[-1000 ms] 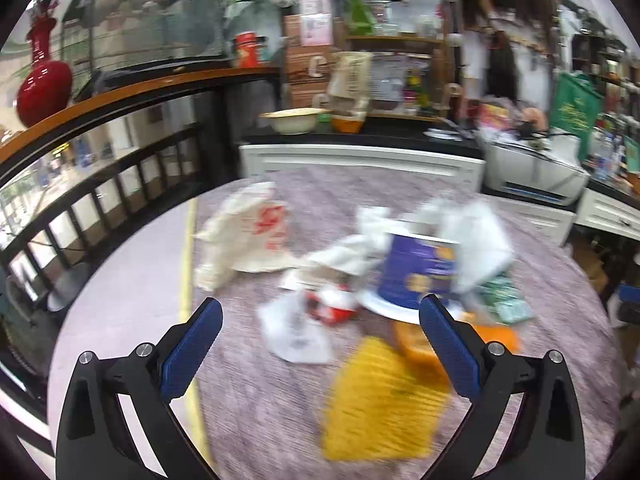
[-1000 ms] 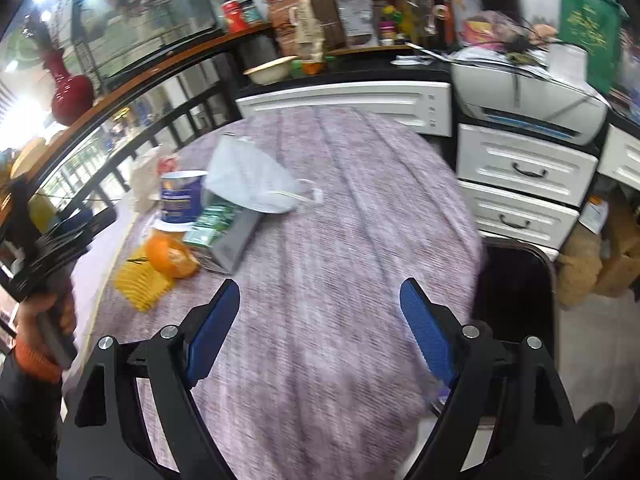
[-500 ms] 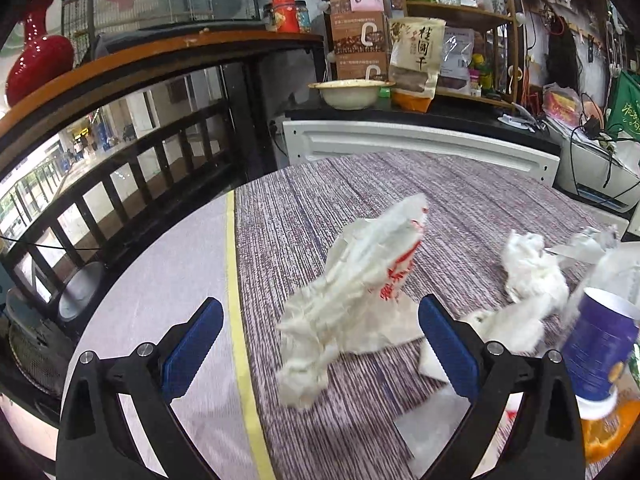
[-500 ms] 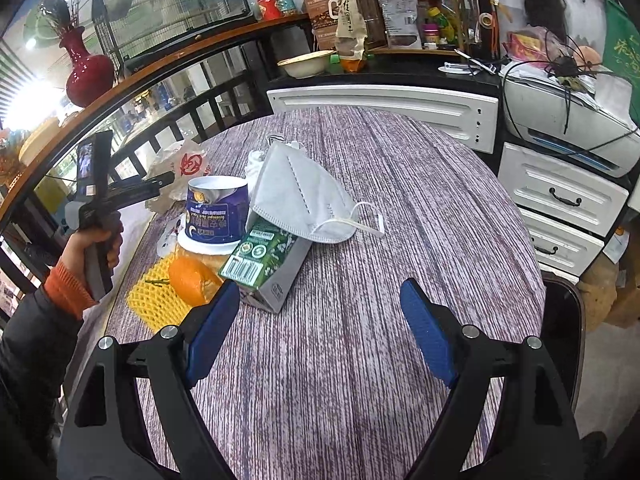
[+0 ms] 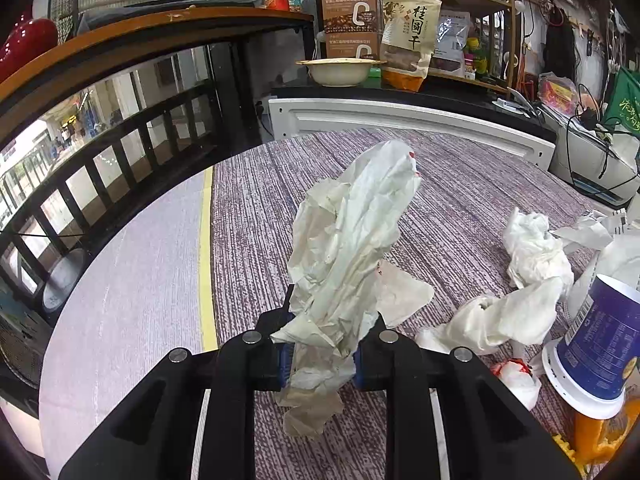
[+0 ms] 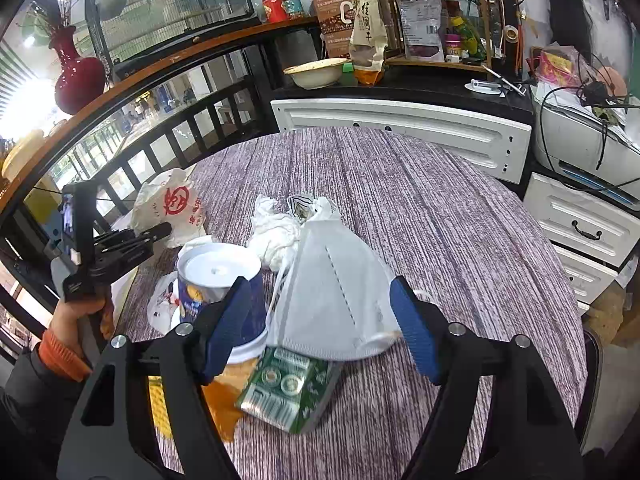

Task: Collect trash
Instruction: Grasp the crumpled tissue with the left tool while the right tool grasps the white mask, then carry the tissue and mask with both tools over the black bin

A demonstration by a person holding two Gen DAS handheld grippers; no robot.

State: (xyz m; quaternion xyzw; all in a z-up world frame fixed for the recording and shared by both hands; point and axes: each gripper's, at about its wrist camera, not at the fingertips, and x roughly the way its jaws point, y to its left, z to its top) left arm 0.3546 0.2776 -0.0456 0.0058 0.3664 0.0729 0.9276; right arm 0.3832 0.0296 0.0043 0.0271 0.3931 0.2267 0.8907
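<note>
My left gripper (image 5: 318,360) is shut on a crumpled white plastic bag with red print (image 5: 352,240), which stands up from its jaws; the bag also shows in the right wrist view (image 6: 172,204). My right gripper (image 6: 320,332) is open, its blue pads on either side of a white face mask (image 6: 332,304). The mask lies over a green carton (image 6: 288,392). An upturned blue cup (image 6: 220,276) stands by the right gripper's left finger. Crumpled white tissues (image 5: 532,248) lie on the round table (image 5: 460,184).
An orange peel (image 6: 224,396) and yellow mesh (image 6: 158,404) lie under the cup. A small red-and-white wrapper (image 5: 516,376) lies near the cup (image 5: 596,348). White drawers (image 6: 580,228), a printer (image 6: 580,140) and a black railing (image 5: 100,184) ring the table.
My left gripper has moved onto the white bag and shut on it. My right gripper has moved forward, so the mask now lies between its open fingers.
</note>
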